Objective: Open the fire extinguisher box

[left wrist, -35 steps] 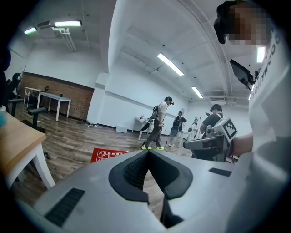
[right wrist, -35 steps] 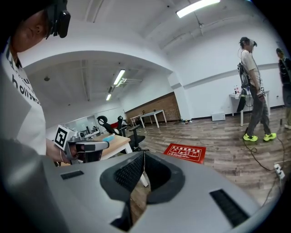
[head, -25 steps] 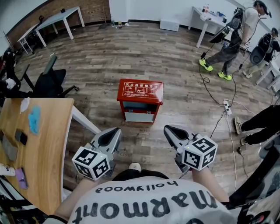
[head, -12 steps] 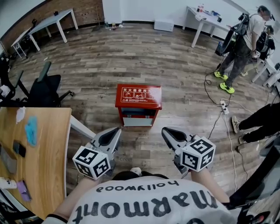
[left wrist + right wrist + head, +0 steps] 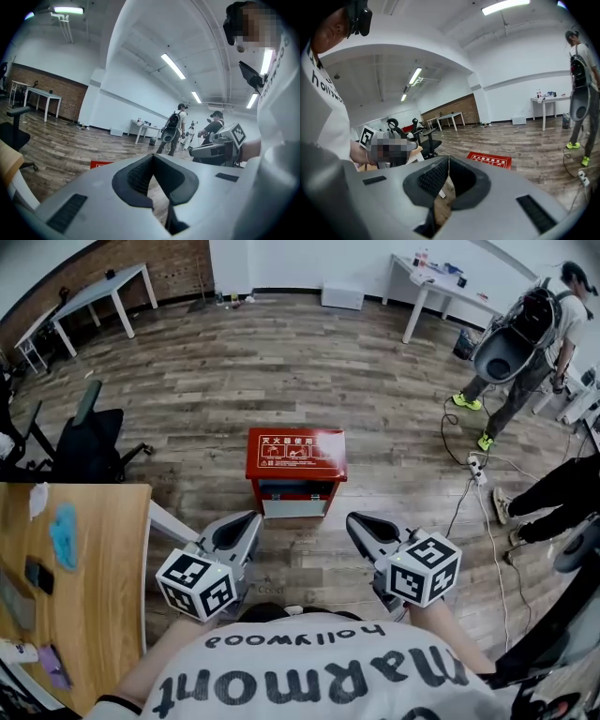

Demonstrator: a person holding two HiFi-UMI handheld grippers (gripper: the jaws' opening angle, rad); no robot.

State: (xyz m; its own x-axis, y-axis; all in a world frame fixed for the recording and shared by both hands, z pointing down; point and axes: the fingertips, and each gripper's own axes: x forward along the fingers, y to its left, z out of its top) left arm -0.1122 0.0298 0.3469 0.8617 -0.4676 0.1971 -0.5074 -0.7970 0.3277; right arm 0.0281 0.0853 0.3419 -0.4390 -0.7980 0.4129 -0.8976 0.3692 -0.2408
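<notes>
1. A red metal fire extinguisher box (image 5: 296,454) with white print on its flat lid stands upright on the brown wood-plank floor (image 5: 281,352). Its lid lies flat on top, and its front face, with a pale panel, turns toward the person.
2. The grey left gripper (image 5: 252,518) with its black-and-white marker cube hangs low in the head view. It points toward the box and stays clear of it. In the left gripper view its jaws meet at the tips (image 5: 152,156) with nothing between them, and only a red sliver of the box (image 5: 101,164) shows past the left jaw.
3. The grey right gripper (image 5: 353,519) is level with the left one and also short of the box. Its jaws are pressed together at the tips (image 5: 448,158) and hold nothing. The red lid (image 5: 490,160) lies beyond them on the floor.
4. The box sits ahead of the gap between the two grippers, touching neither.
5. A light wooden table (image 5: 103,549) stands at the person's left, with a black office chair (image 5: 80,442) beyond it.
6. A person with a backpack (image 5: 525,334) stands at the far right, near a white power strip (image 5: 478,470) on the floor.
</notes>
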